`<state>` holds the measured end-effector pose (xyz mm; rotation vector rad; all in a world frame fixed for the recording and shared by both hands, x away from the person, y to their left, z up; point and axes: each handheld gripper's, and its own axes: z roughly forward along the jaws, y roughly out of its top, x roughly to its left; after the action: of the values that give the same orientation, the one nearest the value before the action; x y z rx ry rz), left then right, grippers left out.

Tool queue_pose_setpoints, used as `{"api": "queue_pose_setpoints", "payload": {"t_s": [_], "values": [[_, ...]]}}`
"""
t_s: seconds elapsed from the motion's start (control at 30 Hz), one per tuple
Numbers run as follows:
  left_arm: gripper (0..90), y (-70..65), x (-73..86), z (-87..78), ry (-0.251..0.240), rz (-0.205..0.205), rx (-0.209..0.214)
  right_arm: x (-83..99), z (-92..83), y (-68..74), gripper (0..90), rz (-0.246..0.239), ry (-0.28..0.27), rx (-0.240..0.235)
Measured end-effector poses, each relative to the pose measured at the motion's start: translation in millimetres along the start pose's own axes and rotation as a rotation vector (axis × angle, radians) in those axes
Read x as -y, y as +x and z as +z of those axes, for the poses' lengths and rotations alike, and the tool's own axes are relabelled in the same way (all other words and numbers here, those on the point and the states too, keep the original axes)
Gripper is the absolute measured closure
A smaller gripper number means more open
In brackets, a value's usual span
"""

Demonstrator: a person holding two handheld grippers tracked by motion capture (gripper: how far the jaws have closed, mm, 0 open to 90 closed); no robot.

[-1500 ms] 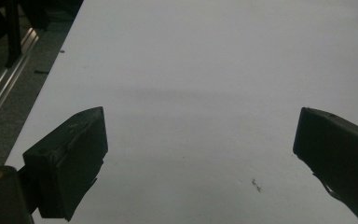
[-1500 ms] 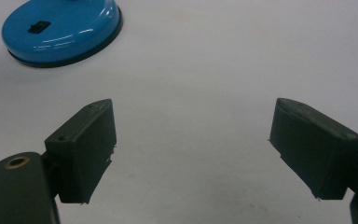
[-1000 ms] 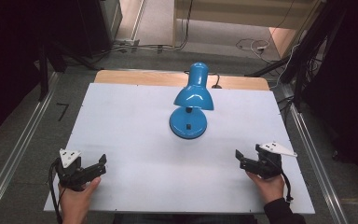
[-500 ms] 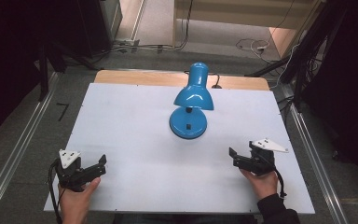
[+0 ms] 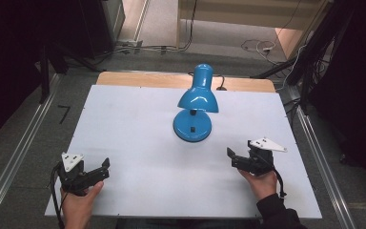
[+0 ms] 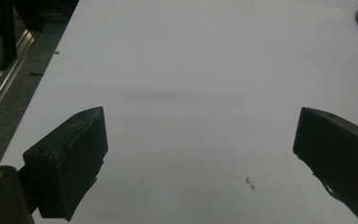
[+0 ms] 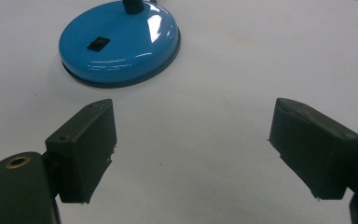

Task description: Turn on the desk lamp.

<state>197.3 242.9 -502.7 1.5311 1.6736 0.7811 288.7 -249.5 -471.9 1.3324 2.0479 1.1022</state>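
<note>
Lamp count is one: a single blue desk lamp [image 5: 194,112] stands upright near the far middle of the white table [image 5: 128,119], its round base [image 7: 120,43] flat on the surface with one small black switch [image 7: 98,44] on top. Two grippers sit at the near edge, well apart, one in each hand. Left gripper [image 5: 95,172] has its jaws spread wide over bare tabletop. Right gripper [image 5: 233,160] also has jaws wide apart, empty, pointed toward the lamp base, not touching it
</note>
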Motion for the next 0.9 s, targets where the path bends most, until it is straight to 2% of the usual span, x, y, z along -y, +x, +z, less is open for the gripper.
{"api": "queue_pose_setpoints", "payload": {"t_s": [0.6,0.9], "values": [[3.9,2.5,1.1,-1.9,0.002,-0.021,0.012,-9.5,23.5,21.1,14.1,-0.01,0.005,-0.026],[3.9,3.5,1.3,-1.9,0.005,-0.029,0.015,-11.3,32.8,27.2,15.1,-0.011,0.007,-0.029]]}}
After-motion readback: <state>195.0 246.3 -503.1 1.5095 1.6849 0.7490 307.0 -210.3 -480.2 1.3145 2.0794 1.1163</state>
